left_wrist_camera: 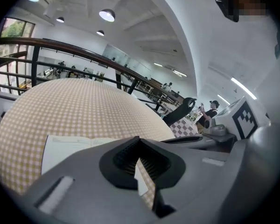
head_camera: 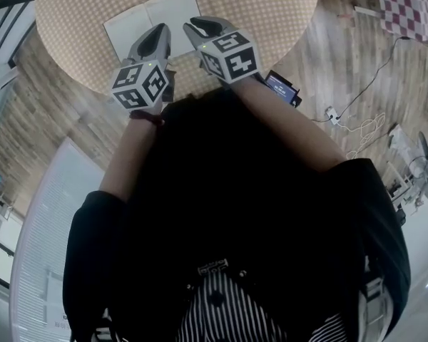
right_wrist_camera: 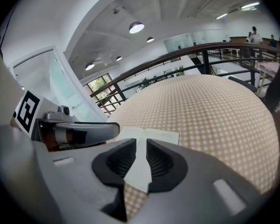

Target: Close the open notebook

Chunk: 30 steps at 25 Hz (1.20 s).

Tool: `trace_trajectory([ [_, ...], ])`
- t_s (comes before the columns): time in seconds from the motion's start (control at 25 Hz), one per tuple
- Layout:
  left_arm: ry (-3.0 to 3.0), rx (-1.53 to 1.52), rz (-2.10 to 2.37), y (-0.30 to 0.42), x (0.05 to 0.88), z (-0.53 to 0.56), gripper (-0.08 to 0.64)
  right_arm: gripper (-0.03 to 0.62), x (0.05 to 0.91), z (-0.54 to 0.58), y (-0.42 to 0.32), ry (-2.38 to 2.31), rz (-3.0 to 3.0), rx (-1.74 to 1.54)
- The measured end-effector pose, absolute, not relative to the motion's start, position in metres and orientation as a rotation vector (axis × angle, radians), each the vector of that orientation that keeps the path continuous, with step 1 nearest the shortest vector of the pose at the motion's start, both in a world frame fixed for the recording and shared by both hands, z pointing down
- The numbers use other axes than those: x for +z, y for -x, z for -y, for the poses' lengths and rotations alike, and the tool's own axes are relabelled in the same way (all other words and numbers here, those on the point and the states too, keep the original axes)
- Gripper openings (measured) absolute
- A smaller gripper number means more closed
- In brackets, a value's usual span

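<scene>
The open notebook lies flat, white pages up, on a round table with a checked cloth. Both grippers hover side by side over the notebook's near edge, pointing down at it. My left gripper is over the middle of the near edge, its tips meeting with nothing between them. My right gripper is at the right page's near corner, and a narrow empty gap shows between its jaws. Through that gap I see the notebook's corner. In the left gripper view the pages spread out just ahead.
A dark handrail runs behind the table. On the wooden floor to the right lie a small dark device and a power strip with white cables. A red-checked cloth is at the far right. People stand far off.
</scene>
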State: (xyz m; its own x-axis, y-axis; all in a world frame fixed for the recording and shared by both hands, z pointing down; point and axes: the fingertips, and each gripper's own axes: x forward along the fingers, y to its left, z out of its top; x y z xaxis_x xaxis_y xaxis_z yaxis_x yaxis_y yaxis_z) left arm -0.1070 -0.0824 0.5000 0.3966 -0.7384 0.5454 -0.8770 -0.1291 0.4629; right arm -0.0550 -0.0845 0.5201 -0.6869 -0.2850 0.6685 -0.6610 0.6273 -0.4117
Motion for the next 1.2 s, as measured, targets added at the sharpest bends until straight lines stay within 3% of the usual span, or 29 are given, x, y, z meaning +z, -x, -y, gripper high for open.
trace_trajectory([
  [0.16,-1.887,0.305,1.336,0.102,0.528,0.07,-0.012,0.058,0.564,0.077,0.041,-0.743,2.189,0.938],
  [0.48,-1.865,0.467,1.27,0.103,0.581,0.059,-0.011,0.15,0.631,0.06,0.016,-0.671,2.043,1.021],
  [1.2,-1.831,0.592,1.102,0.106,0.644,0.051,-0.011,0.179,0.671,0.051,0.017,-0.682,1.924,1.14],
])
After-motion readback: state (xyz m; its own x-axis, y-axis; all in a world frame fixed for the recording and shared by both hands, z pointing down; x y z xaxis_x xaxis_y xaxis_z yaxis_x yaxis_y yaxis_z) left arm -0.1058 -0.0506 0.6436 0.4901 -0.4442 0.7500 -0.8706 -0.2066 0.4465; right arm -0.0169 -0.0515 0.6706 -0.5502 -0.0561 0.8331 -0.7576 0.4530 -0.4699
